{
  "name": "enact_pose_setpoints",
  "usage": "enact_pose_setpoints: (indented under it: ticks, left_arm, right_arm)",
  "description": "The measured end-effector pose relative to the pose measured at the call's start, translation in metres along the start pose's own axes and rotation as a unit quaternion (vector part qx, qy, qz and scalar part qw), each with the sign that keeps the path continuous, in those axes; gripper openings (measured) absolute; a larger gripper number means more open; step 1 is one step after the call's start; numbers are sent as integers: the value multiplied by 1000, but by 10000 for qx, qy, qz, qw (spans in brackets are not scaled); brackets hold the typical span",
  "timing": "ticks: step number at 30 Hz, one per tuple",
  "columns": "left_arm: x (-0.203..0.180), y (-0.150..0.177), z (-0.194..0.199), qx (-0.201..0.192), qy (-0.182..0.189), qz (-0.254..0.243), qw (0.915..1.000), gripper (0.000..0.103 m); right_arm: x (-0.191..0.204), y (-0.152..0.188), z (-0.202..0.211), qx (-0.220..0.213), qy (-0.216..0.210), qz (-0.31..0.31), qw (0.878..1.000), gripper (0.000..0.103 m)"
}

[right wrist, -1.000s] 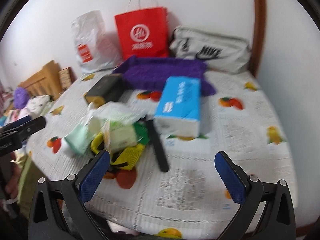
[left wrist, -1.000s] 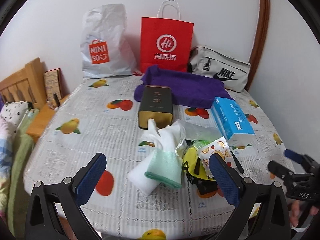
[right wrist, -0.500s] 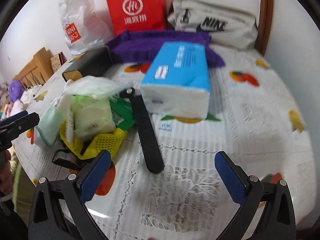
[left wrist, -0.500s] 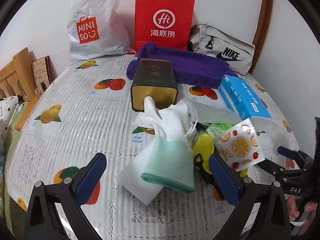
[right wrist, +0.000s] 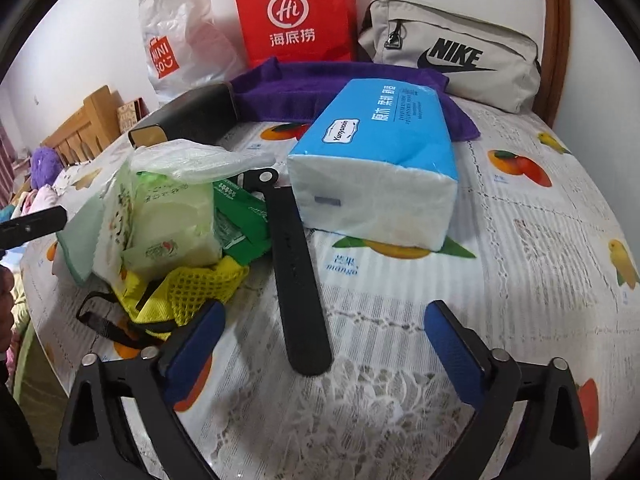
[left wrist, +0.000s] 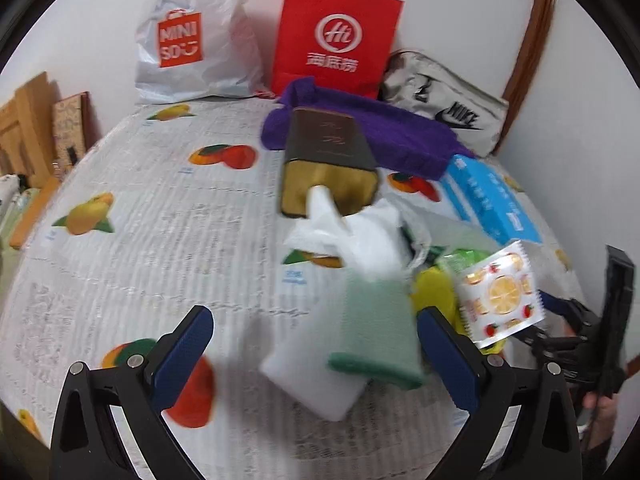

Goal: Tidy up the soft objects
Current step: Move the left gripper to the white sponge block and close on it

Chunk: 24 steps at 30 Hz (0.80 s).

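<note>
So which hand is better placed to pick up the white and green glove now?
Left, probably. The left tool is open, with the glove lying just ahead between its fingers. The right tool faces the black strap and blue tissue pack.

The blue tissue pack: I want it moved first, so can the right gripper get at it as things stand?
Probably yes. The right gripper is open and the blue tissue pack lies ahead, uncovered; only the black strap lies alongside its left edge.

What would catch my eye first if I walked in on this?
Probably the bright red paper bag standing against the wall at the back of the table. Next, the blue pack of tissues lying in front of the purple towel. Then the jumble of soft things near the left hand-held gripper, topped by a white and green glove.
</note>
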<state>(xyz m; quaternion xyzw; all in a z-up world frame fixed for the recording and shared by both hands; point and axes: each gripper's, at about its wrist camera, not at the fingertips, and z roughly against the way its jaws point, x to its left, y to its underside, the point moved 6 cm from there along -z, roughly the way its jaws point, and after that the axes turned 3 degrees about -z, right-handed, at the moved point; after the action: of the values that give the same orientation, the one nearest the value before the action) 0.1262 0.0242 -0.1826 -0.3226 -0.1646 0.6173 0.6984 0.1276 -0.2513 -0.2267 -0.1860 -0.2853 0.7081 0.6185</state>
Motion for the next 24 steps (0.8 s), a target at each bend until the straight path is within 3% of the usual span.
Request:
enact_pose_setpoints:
  ticks: [3,6,13,17,24]
  left_arm:
    - [-15,0,-5,56,40,-418,9991,102]
    - [-17,2,-3,64,-406,-918,9949,102]
    - [0,11,16,23,-347,-1142,9928,102]
    - [2,20,2,274,-336,-1231,9915,102]
    - [-11,32,-19,388,-216,-1479,9880,102]
  right_arm:
    - [1,-7,-5,11,131,122,9998,83]
    - [5,-10,-8,-4,246,409,9989,77]
    - [7,-11,-10,3,111,521,9986,75]
    - [10,-13,-11,-21,103,539,9985,73]
    - [19,-9,-6,-85,-39,725,9973,39]
